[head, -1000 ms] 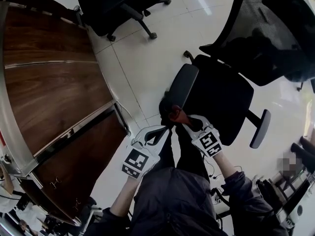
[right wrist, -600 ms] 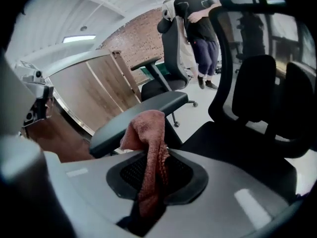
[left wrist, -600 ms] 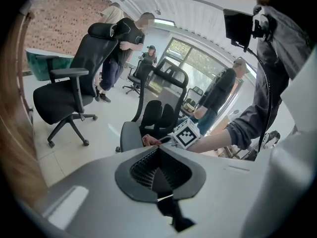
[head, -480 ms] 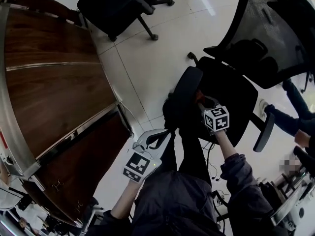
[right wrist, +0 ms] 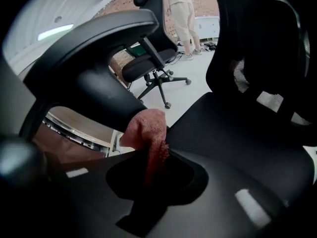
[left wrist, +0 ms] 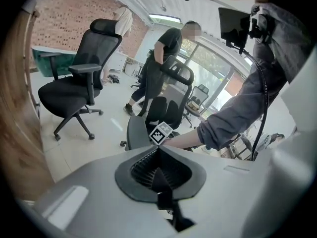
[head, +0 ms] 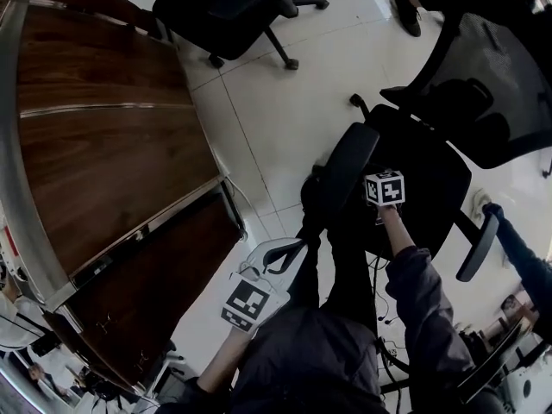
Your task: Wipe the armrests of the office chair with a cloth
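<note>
The right arm reaches forward, its sleeve stretched over the seat of the black mesh office chair [head: 431, 175]. The right gripper [right wrist: 148, 155] is clamped on a reddish-pink terry cloth [right wrist: 147, 128]. The cloth sits low, under the curved pad of the near armrest [head: 345, 169] and close against its dark support, at the seat's side edge nearest the table. Whether it actually touches the support cannot be told.

The left arm is bent back near the body. The left gripper [head: 293, 241] has its jaws together with nothing between them, and it hangs over the white tiled floor [head: 259, 119] short of the chair.

The far armrest [head: 479, 247] juts out from the seat's opposite edge, well apart from both grippers. The long dark wooden table [head: 103, 145] runs down the left, its metal-trimmed edge near the left gripper. A bare strip of floor lies between that edge and the chair. A second black office chair [head: 228, 3] stands beyond, past the table's far end.
</note>
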Available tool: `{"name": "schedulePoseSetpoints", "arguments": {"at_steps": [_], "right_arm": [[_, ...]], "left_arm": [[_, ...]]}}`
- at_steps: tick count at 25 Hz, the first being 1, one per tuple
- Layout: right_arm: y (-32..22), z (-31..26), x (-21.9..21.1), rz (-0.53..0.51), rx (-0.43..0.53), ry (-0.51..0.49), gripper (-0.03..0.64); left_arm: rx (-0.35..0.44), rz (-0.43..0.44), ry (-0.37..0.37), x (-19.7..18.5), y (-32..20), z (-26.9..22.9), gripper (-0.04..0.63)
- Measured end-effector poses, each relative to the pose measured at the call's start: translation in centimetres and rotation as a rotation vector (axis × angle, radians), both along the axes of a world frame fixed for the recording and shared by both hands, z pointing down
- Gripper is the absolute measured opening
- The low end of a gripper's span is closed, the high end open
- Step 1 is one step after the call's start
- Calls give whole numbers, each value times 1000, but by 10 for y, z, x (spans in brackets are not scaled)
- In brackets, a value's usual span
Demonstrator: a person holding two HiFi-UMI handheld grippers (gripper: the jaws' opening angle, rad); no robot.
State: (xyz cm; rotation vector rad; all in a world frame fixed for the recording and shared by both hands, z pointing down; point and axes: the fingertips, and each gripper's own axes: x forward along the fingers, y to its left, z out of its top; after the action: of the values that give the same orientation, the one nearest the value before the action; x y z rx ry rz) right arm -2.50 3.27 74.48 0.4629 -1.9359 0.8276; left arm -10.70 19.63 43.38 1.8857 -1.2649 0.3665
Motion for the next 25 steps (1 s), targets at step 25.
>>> {"name": "schedulePoseSetpoints", "arguments": {"at_steps": [25], "right_arm": [[1, -65, -16, 23, 56, -206, 72]], "left_arm": [[11, -5, 19, 9, 3, 2, 15]]}}
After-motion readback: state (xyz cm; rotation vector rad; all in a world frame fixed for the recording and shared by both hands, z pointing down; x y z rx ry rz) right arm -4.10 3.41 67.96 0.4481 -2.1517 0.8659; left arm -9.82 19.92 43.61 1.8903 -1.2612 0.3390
